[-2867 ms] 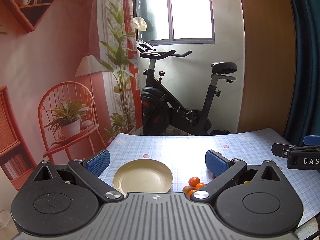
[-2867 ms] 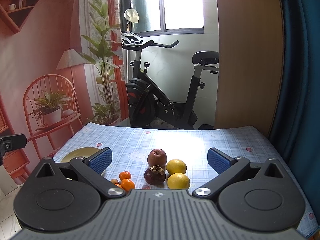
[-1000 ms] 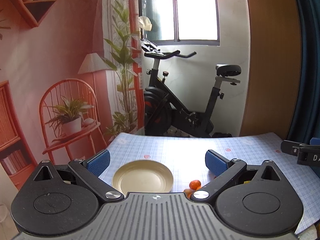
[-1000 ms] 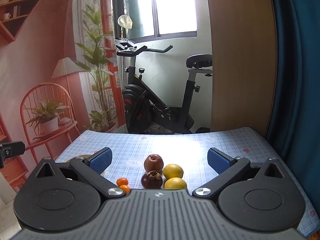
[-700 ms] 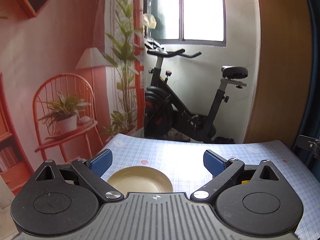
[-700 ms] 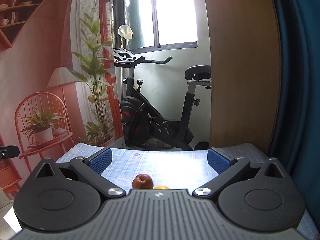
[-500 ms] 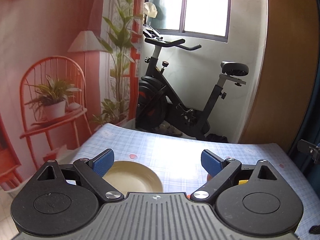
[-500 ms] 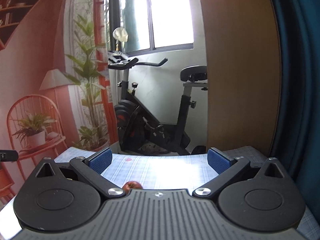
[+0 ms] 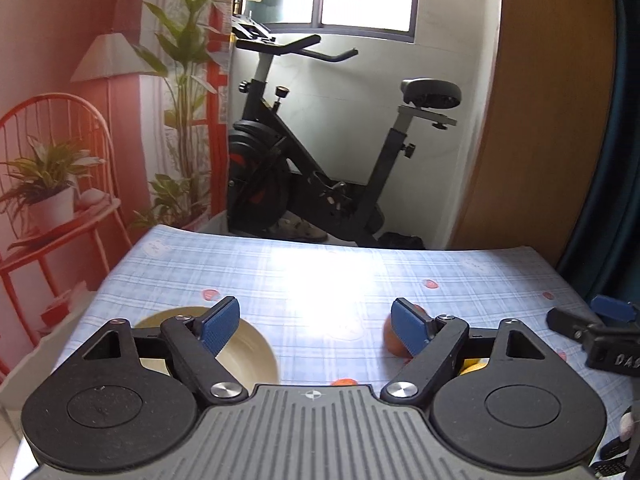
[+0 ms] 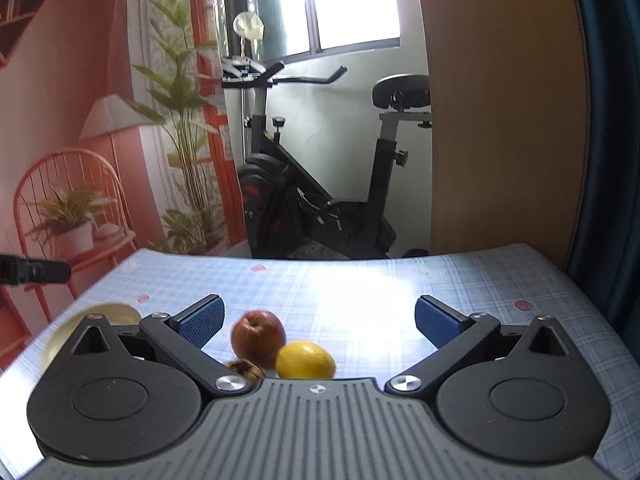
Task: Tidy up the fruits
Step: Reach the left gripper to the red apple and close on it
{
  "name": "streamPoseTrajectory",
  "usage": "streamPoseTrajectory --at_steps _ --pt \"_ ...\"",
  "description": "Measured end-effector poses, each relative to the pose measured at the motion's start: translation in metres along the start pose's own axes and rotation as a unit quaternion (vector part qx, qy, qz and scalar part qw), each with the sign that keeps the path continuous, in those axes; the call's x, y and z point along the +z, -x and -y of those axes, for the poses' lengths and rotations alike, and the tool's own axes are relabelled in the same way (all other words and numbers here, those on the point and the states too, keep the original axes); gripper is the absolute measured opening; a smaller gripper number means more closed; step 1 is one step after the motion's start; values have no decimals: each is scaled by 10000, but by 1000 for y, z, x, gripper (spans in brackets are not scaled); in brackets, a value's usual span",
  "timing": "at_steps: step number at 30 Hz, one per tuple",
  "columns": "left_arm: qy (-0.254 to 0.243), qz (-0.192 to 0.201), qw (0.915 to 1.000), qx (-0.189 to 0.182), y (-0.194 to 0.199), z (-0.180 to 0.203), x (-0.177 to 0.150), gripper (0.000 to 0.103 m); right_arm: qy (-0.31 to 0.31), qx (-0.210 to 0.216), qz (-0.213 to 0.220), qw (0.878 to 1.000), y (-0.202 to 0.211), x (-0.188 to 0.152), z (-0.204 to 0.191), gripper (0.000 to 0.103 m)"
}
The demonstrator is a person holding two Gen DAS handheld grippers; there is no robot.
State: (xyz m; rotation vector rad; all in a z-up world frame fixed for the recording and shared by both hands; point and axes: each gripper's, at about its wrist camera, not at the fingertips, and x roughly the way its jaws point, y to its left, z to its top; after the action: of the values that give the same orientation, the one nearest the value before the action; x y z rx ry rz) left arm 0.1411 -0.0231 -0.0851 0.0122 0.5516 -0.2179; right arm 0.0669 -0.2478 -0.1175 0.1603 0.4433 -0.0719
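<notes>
My left gripper is open and empty above the checked tablecloth. A yellow plate lies low left, partly behind its left finger. A red apple peeks from behind its right finger, and a small orange and a lemon show at the gripper body. My right gripper is open and empty. The red apple, a lemon and a dark brown fruit lie between its fingers, close to the body. The plate shows at its left.
The table has a far edge with an exercise bike behind it. A wooden panel and a blue curtain stand at the right. The right gripper's tip shows at the left view's right edge.
Both grippers have tilted back down toward the table and moved forward. The apple and lemon are in the right view again. Both stay open.
</notes>
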Motion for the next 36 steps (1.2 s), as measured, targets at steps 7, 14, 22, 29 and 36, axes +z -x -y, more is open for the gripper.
streamPoseTrajectory --at_steps 7,14,22,29,36 --pt "-52 -52 9999 -69 -10 3 3 83 69 78 -375 9992 -11 1 0 103" --pt "-21 -67 9999 -91 -18 -1 20 84 188 234 -257 9992 -27 14 -3 103" --pt "-684 -164 9973 187 -48 20 31 84 486 486 -346 9970 -68 22 -7 103" --pt "-612 -604 9960 -239 -96 20 35 56 590 988 -944 9889 -120 20 -3 101" --pt "-498 -1214 9866 -971 -145 22 34 49 793 1563 -1688 9699 -166 19 -13 85"
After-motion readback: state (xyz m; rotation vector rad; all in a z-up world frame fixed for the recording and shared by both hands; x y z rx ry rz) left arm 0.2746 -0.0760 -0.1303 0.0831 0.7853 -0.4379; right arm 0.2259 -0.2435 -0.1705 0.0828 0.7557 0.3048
